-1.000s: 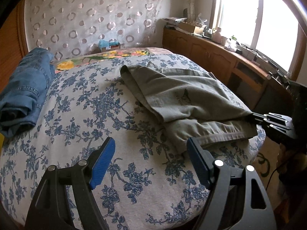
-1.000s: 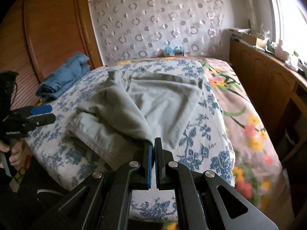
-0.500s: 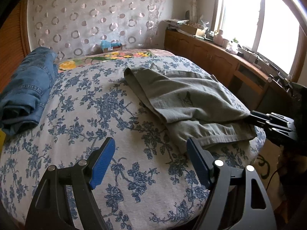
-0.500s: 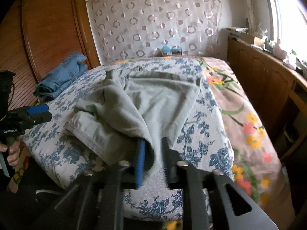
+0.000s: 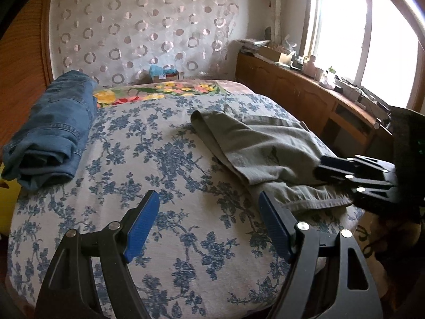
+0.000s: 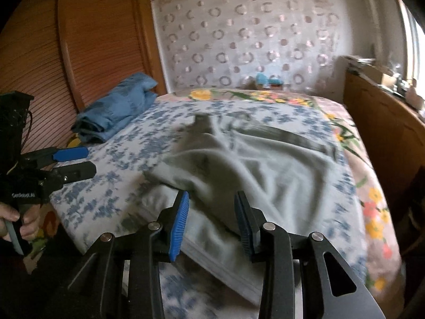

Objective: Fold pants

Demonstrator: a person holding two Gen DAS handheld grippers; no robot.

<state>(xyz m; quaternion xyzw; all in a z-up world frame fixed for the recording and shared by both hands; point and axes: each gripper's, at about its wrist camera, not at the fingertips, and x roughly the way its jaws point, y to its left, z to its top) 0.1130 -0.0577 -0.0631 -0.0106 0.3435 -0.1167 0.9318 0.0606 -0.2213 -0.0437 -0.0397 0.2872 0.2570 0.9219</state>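
Right gripper (image 6: pixel 211 222) jaws opening, the cloth between them apparently loose; that view is motion-blurred. Left gripper (image 5: pixel 208 224) wide, empty, over bedspread (image 5: pixel 170 164). One grey pants (image 5: pixel 265 154) at 2 o'clock, edge hidden behind right gripper. One folded jeans (image 5: pixel 50 135) at 10 o'clock. Handle label unreadable.

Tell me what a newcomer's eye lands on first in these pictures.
First the grey pants, lying half folded on the bed with the blue-flowered cover, towards the window side. Next the folded blue jeans on the far side by the wooden cupboard. Nearest the camera, the left tongs hang open over bare cover, while the right tongs are opening above the pants' near edge, pressing on nothing.
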